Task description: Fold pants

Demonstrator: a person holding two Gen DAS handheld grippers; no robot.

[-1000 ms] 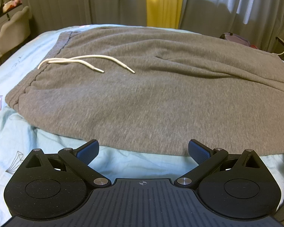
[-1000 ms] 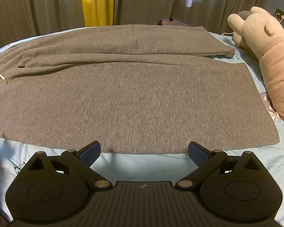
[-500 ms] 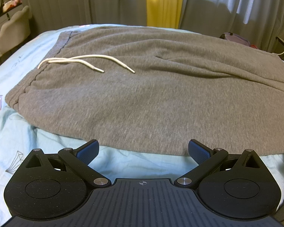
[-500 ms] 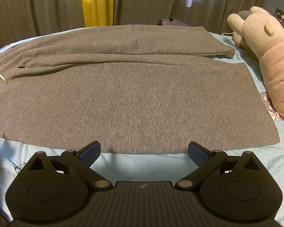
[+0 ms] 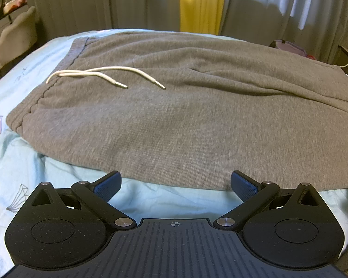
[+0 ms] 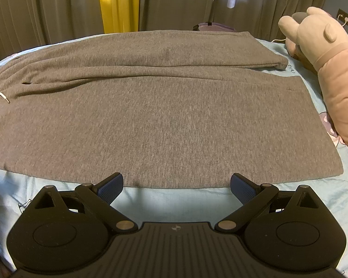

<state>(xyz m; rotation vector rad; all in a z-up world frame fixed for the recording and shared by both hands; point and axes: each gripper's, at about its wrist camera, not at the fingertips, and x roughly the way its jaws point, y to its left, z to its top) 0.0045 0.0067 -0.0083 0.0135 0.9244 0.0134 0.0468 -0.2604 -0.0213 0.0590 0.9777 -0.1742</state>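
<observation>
Bed with pale blue sheet, faint printed figures on it, rumpled near the front edge. Grey-beige curtains across the back of the room, one yellow strip among them. Pale chair far off to the left of the left claw. Pink-and-cream plush toy lying on the bed to the right of the right claw, wall socket with a cord behind it.

Grey pants spread flat across the sheet, lengthwise side to side. Waistband ahead and to the left of the left claw, white drawstring loose on the cloth with both tips pointing right. Leg cuffs ahead and to the right of the right claw; far leg lying slightly over the near one along a long crease.

Left claw spread wide, nothing between the blue pads; near hem of the pants just ahead of the tips, bare sheet between them.

Right claw likewise wide and empty; near edge of the pants just beyond the pads, whether touching cannot be told.
</observation>
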